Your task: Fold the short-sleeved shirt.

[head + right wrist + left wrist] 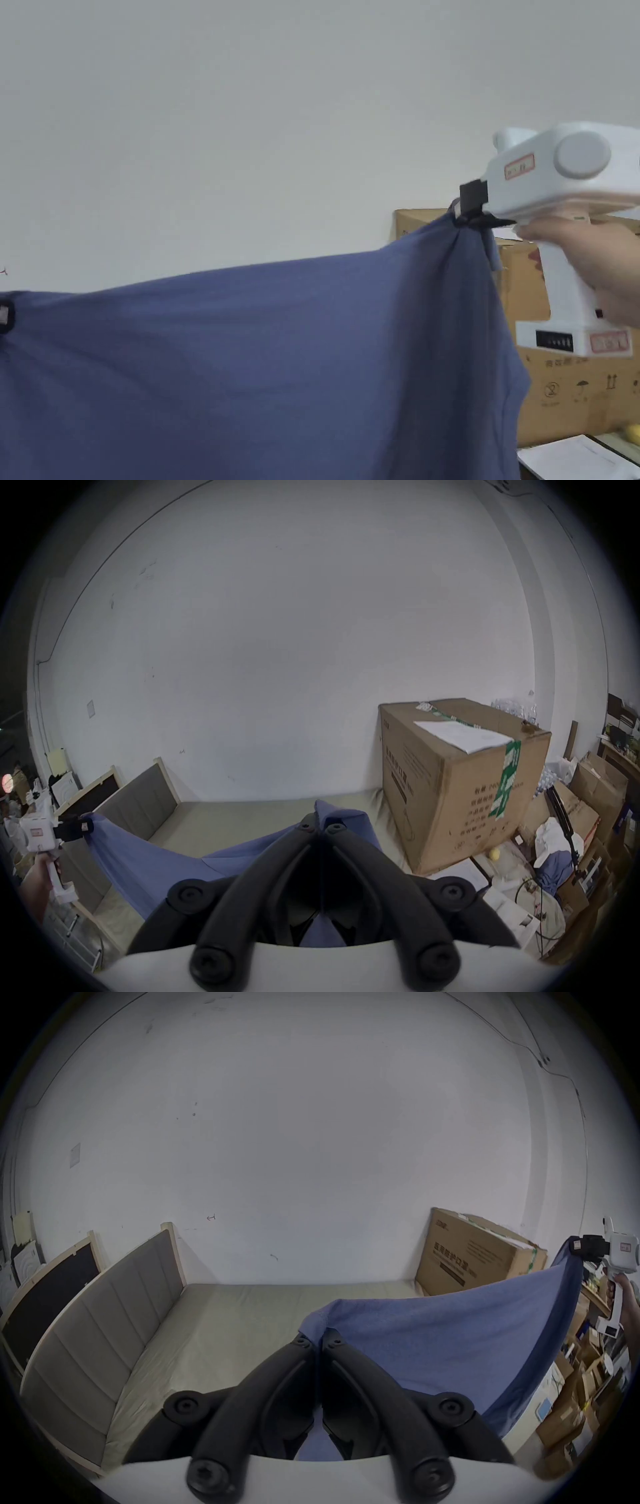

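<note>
A blue short-sleeved shirt (pixel 250 369) hangs spread in the air, stretched between both grippers. My right gripper (pixel 465 215), a white handheld unit in a hand, is shut on the shirt's upper right corner. My left gripper (pixel 5 315) pinches the opposite corner at the left edge of the head view. In the left gripper view the black jaws (pixel 318 1338) meet on the blue shirt (pixel 433 1345), with the right gripper (pixel 578 1246) far off. In the right gripper view the jaws (pixel 320 826) close on the shirt (pixel 166 857), and the left gripper (pixel 85 826) holds the far end.
A beige mattress (pixel 242 1321) with a grey padded headboard (pixel 114 1303) lies below the shirt against a white wall. A large cardboard box (pixel 457 785) stands at the mattress's right end. More boxes and clutter (pixel 571 826) pile up to the right.
</note>
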